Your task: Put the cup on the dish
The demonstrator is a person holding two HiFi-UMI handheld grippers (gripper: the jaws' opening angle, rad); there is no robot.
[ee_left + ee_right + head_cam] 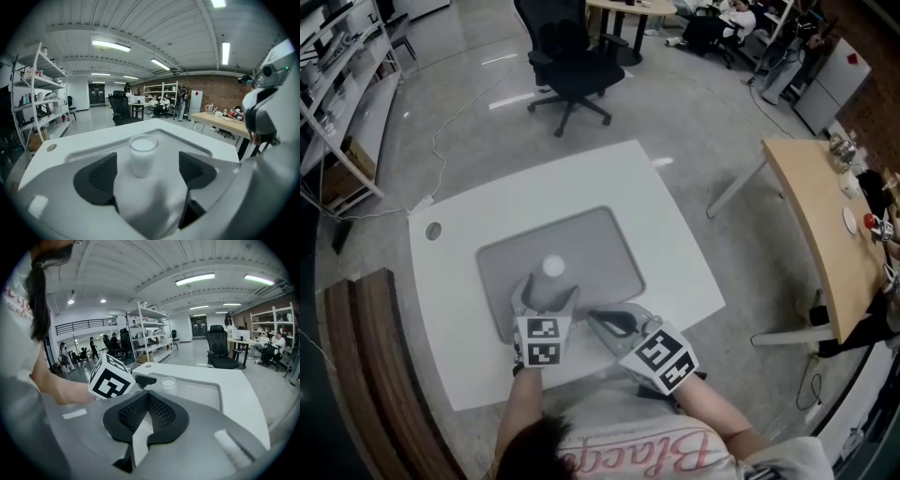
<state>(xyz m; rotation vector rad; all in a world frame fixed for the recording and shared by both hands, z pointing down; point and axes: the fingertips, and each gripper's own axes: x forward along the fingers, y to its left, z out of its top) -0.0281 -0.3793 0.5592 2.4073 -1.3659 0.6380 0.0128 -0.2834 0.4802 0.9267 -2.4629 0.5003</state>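
Note:
A small white cup (553, 266) stands upright on the grey dish (605, 246), a shallow tray sunk in the white table. My left gripper (546, 298) is just behind the cup on the near side. In the left gripper view the cup (143, 154) sits between the wide-apart dark pads (101, 176), and neither pad touches it. My left gripper (146, 165) is open. My right gripper (607, 321) lies to the right of it over the dish's near edge, and its pads (159, 409) meet with nothing between them. The cup (168, 381) shows beyond it.
The white table (675, 234) has a round grommet (433, 230) at its far left corner. A black office chair (572, 66) stands beyond the table. A wooden table (820, 216) with small items is at the right and shelving (337, 84) is at the left.

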